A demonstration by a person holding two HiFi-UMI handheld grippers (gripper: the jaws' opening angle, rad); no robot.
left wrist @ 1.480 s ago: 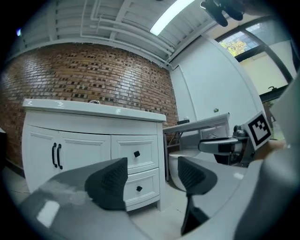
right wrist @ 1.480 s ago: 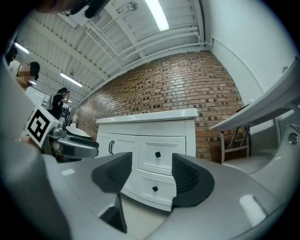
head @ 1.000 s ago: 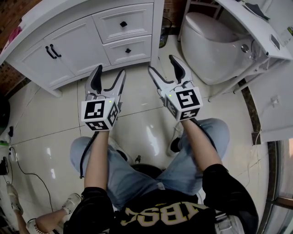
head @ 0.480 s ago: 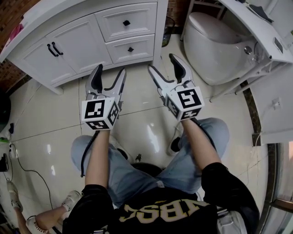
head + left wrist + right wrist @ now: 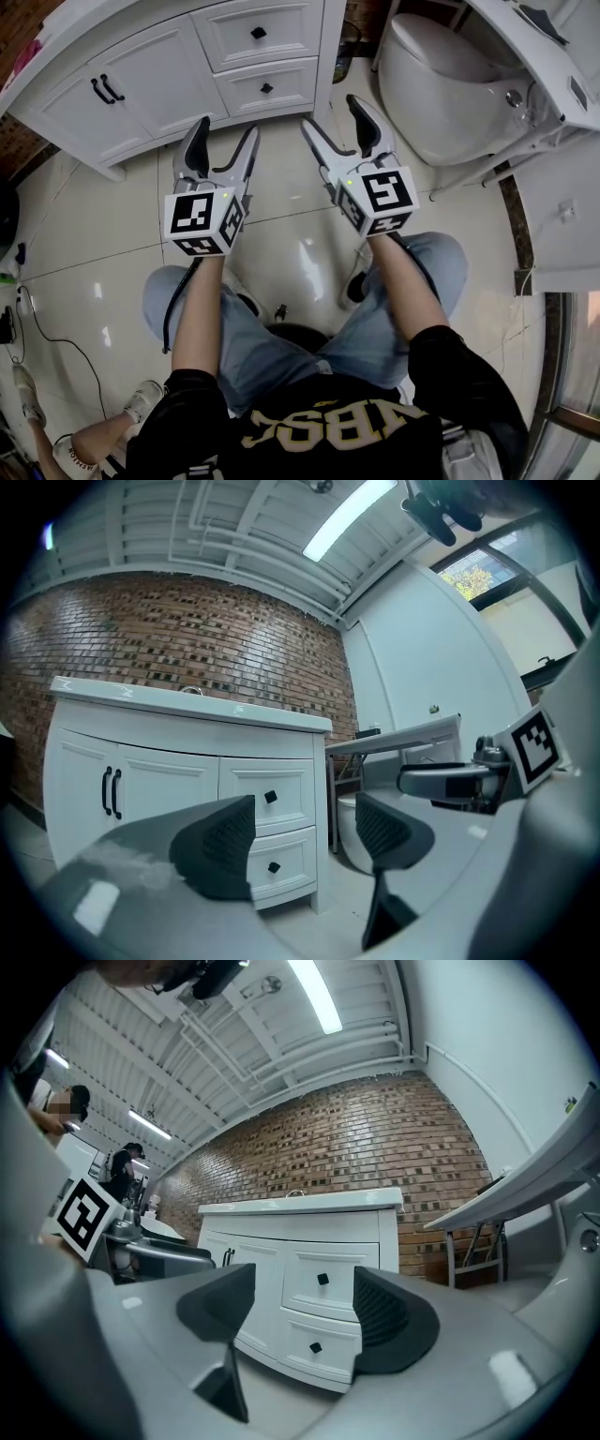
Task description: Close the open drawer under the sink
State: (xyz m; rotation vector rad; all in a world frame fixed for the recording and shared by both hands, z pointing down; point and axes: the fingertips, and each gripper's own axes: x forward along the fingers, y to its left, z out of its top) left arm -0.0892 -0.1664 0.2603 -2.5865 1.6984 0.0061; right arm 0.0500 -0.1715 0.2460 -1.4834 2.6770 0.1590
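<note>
As drawers stay shut, grippers gape.

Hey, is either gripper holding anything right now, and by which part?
Nothing is held. The left gripper and the right gripper both have jaws apart and empty, in front of the cabinet.

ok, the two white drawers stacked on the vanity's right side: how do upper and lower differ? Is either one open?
Position: the upper white panelled drawer sits directly above the lower white panelled drawer.
Height: the upper drawer's front looks somewhat taller than the lower drawer's.
Shared: each has one small black square knob at its centre. Both fronts look shut, neither standing out from the other.
</note>
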